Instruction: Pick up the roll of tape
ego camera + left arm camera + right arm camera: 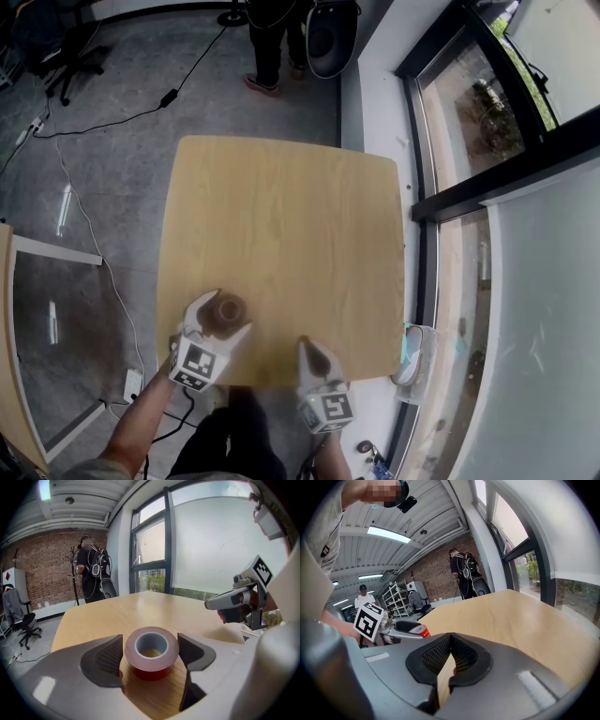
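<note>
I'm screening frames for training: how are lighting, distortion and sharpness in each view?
Head view: even daylight, table sharp, edges bowed. Left gripper view: heavy fisheye, dark corners, roll of tape crisp, window washed out. Right gripper view: same fisheye, ceiling light glaring.

Tape roll (151,663) red, grey inside; table (281,225) pale wood grain; floor (122,187) mottled grey.

Left gripper (226,315), at the end of an outstretched forearm (139,424), angles forward and to the right, jaws apart, one on either side of the roll of tape (151,666). Right gripper (309,349) points forward beside it, jaws closed tip to tip, nothing between them.
</note>
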Available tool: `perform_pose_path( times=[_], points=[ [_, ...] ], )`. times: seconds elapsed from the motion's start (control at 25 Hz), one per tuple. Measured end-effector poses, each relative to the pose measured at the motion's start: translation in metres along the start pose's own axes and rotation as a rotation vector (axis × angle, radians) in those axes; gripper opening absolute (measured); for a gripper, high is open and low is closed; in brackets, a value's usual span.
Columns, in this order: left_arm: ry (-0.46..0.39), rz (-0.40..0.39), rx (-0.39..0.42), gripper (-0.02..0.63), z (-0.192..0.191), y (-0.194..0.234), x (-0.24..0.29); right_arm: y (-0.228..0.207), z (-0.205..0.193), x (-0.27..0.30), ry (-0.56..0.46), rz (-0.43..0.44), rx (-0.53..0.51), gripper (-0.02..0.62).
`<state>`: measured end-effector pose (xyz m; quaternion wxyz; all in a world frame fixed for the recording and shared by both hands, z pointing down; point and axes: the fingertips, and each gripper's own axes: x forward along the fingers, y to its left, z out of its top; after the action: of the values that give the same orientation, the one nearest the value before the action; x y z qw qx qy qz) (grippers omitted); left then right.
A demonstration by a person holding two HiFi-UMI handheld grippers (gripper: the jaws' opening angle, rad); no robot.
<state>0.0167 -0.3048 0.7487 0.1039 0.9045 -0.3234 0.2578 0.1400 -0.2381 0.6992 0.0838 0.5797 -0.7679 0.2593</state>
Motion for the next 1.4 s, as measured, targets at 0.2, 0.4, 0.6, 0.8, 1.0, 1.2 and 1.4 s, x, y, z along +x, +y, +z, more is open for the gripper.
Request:
perform_pose_path(
  times=[0.2,0.4,0.6,0.8,1.0,1.2,1.4],
  points=[
    [0.004,-0.005,0.014,0.347,0.001,0.000,0.000,-0.002,-0.001,-0.002,0.000,-0.014,0.004,0.012],
    [0.007,-0.008,0.018,0.335,-0.001,-0.001,0.001,-0.005,-0.002,-0.007,0.000,-0.025,0.008,0.012],
    [-0.011,0.013,0.001,0.334,0.004,0.004,0.001,-0.005,0.001,-0.010,-0.009,-0.028,0.004,0.012],
    [-0.017,0.021,-0.008,0.334,0.006,0.003,-0.005,-0.004,0.009,-0.013,-0.022,-0.028,-0.001,0.012],
    [-0.038,0.029,-0.001,0.334,0.015,0.001,-0.013,-0.003,0.016,-0.018,-0.038,-0.028,-0.009,0.012],
    [-0.065,0.043,0.006,0.334,0.031,0.003,-0.025,0.001,0.027,-0.023,-0.056,-0.022,-0.016,0.012],
    [-0.091,0.059,0.011,0.334,0.050,0.004,-0.047,0.014,0.045,-0.030,-0.078,-0.013,-0.036,0.012]
  ],
)
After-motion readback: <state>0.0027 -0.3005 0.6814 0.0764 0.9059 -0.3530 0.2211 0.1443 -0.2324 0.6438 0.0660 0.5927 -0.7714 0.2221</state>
